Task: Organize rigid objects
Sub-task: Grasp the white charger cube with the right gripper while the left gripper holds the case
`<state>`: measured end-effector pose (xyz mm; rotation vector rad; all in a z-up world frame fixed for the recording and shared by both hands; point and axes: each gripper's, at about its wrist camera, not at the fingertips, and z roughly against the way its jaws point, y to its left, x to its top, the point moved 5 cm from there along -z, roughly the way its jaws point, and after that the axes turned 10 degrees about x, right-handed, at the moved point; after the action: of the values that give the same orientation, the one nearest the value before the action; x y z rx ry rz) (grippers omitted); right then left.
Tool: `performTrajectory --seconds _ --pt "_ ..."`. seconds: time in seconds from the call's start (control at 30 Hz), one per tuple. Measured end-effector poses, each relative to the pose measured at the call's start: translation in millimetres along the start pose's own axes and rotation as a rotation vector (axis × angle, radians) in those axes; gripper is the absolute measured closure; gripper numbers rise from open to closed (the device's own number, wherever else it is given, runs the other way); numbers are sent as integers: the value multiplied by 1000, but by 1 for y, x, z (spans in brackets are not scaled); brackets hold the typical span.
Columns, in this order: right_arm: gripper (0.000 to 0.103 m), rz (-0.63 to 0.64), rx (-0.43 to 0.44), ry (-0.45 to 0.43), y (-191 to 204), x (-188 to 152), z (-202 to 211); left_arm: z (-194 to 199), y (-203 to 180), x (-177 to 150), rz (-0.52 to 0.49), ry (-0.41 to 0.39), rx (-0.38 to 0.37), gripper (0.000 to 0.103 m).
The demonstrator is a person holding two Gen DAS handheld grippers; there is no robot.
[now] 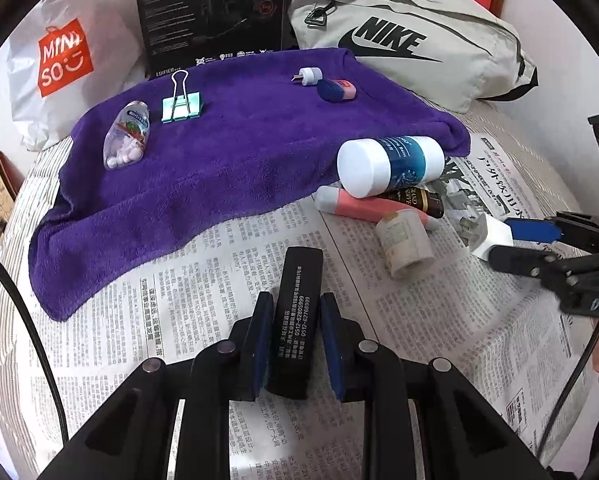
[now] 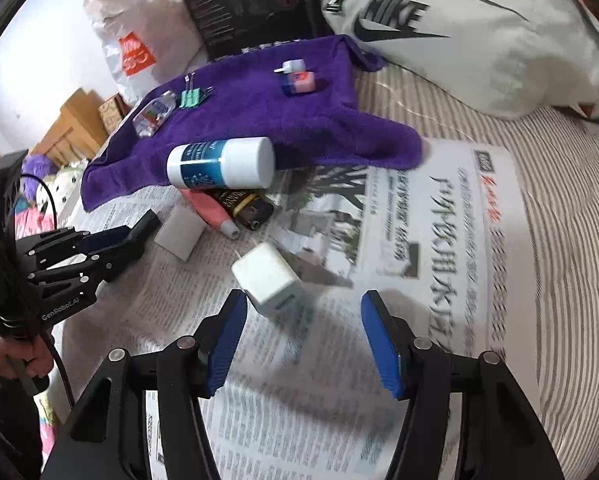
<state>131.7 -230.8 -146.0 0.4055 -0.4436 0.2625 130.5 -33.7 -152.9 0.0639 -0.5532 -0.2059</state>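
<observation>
Your left gripper (image 1: 293, 344) clamps a black box (image 1: 297, 316) over newspaper (image 1: 203, 300); your right gripper (image 2: 302, 340) gapes wide behind a white charger (image 2: 267, 280). Pills fill the clear bottle (image 1: 126, 136) lying on the purple towel (image 1: 235, 148).

Even, soft indoor light — faint shadows; fisheye bends edges into black corners; right view's newspaper (image 2: 439, 240) motion-blurred — left view sharp.
</observation>
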Motion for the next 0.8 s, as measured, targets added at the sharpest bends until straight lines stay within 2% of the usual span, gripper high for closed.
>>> performTrajectory --seconds 0.13,0.17,0.2,0.33,0.53,0.63,0.8 --pt "53 114 -16 23 16 6 -12 0 1 -1 5 9 4 80" --pt "62 143 -19 27 21 7 -15 0 1 -1 5 9 4 80" --pt "66 160 -28 32 23 8 -18 0 1 0 6 10 2 80" --pt "67 214 -61 25 28 11 -22 0 4 0 30 13 -17 80" --pt "67 173 -81 20 23 13 -11 1 10 -2 35 12 12 80" --pt "67 150 -98 53 18 10 -18 1 16 -4 43 12 19 80" --pt "67 135 -95 47 18 10 -17 1 15 -5 30 10 32 80"
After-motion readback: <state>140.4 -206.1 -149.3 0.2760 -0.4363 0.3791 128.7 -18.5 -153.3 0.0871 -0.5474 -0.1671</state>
